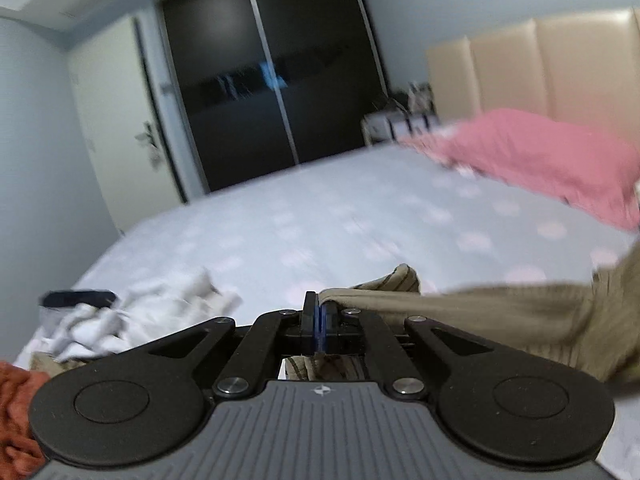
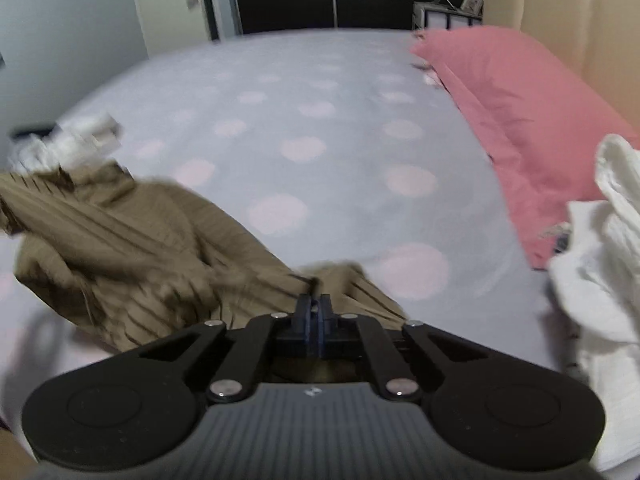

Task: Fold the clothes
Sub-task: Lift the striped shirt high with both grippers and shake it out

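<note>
A tan ribbed garment (image 2: 132,240) lies bunched on the bed (image 2: 320,128), stretching to the left in the right wrist view. My right gripper (image 2: 316,306) is shut on an edge of it. In the left wrist view the same tan garment (image 1: 500,316) runs off to the right, and my left gripper (image 1: 318,306) is shut on another edge of it, lifted above the bed (image 1: 360,220). Both views are blurred by motion.
A pink pillow (image 2: 520,120) lies at the head of the bed by a beige headboard (image 1: 540,68). White clothes (image 1: 132,320) are heaped at the left, more white cloth (image 2: 600,260) at the right. An orange cloth (image 1: 16,412) is at the near left. Dark wardrobe doors (image 1: 272,80) stand beyond.
</note>
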`<state>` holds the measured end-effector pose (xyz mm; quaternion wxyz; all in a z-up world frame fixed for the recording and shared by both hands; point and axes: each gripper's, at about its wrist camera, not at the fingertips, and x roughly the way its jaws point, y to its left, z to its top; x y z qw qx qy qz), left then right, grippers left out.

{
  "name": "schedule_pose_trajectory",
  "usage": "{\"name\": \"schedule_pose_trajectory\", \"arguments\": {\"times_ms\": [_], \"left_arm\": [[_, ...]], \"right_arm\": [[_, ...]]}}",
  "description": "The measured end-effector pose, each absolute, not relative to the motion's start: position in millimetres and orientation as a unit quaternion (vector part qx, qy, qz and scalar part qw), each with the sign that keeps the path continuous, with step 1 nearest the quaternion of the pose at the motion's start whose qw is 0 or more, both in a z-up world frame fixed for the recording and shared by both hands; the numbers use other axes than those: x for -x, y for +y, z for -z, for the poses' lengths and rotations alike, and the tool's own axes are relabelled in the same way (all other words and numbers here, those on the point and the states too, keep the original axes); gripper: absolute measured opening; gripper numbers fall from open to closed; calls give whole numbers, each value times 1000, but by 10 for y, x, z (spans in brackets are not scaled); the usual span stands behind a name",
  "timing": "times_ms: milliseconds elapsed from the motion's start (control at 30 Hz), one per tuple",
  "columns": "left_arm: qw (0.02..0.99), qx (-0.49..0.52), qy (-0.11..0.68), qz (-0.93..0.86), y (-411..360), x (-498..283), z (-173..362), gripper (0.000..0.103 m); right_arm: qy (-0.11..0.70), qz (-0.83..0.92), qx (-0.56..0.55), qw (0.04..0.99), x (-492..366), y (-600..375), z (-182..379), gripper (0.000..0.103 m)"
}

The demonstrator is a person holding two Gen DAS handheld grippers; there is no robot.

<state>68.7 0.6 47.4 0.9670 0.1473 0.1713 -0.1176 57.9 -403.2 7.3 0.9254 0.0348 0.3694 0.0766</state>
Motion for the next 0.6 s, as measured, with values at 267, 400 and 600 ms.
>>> {"name": "schedule_pose_trajectory", "arguments": {"times_ms": [267,400,600], "left_arm": [[980,-118,114,115,325,-353,-1291,0],[972,-165,119,115,333,-291,-1380,0],[959,-200,162,116,300,-424,-1092,0]], "right_arm": [[255,-140,-18,957,-296,-3552,-752,2],[293,-222,41,929,-251,-3110,-583,6],[332,-277,167,886,-17,-2507,-227,6]]}}
